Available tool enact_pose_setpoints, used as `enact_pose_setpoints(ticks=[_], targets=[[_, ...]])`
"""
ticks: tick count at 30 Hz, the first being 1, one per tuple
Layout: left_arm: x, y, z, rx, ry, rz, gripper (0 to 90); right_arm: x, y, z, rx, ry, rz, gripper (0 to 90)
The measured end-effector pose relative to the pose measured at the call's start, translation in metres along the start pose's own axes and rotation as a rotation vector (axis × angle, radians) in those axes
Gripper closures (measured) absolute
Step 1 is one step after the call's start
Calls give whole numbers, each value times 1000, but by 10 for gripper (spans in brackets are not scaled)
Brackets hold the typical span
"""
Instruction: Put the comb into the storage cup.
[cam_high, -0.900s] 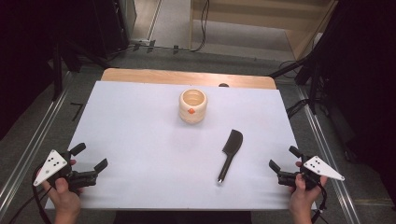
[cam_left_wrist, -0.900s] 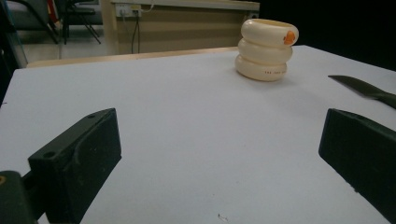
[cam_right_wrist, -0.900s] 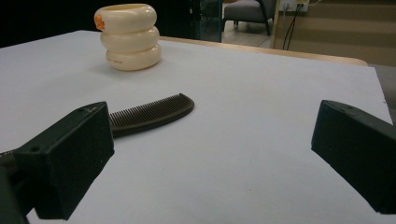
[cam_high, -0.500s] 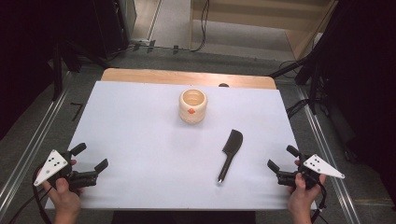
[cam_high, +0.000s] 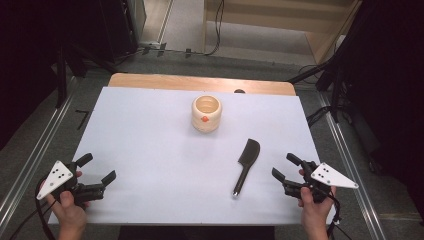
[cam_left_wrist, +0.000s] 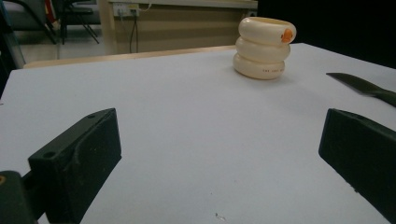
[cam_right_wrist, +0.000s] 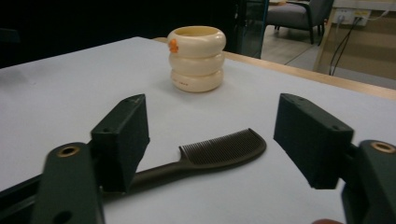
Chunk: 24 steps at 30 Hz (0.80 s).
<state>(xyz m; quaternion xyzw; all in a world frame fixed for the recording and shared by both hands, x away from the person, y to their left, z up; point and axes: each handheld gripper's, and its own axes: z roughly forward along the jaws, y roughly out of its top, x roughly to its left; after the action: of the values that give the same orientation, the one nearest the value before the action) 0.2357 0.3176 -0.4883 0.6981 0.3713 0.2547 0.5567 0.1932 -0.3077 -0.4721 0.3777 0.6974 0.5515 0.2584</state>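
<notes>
One comb (cam_high: 247, 166) and one cup (cam_high: 206, 113) lie on my white sheet (cam_high: 150, 140). The comb is just left of my right claw (cam_high: 287, 168), handle toward me; the cup stands well beyond it, near the far edge. My right claw gapes with nothing in it. My left claw (cam_high: 97, 168) sits at the near left corner, wide and bare. Between my claws the sheet is open.

I hold my left gripper (cam_high: 95, 169) low at my near left, jaws spread wide with nothing between them — my right gripper (cam_high: 287, 167) sits at my near right, jaws parted too, my hand (cam_high: 314, 210) wrapped behind it.
</notes>
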Motion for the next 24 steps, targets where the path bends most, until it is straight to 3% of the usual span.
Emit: enact_pose_setpoints(ticks=[1,3,4,5,10,12,14,18,24], targets=[[0,0,0,1,1,0,0,6,4,3,10,35,-9,384],[0,0,0,0,0,-1,0,9,6,5,19,48,-14,418],[0,0,0,1,2,-3,0,13,10,9,40,118,-28,535],[0,0,0,1,1,-5,0,16,13,11,54,141,-35,556],[2,0,-1,-7,2,-19,0,30,23,23,110,193,-73,672],[2,0,-1,-8,1,-19,0,32,25,24,107,213,-79,710],[2,0,-1,-6,1,-15,0,38,28,32,125,245,-95,799],[2,0,-1,-5,1,-13,0,45,30,41,147,261,-109,874],[1,0,-1,-6,-1,-12,0,55,35,57,222,292,-150,878]])
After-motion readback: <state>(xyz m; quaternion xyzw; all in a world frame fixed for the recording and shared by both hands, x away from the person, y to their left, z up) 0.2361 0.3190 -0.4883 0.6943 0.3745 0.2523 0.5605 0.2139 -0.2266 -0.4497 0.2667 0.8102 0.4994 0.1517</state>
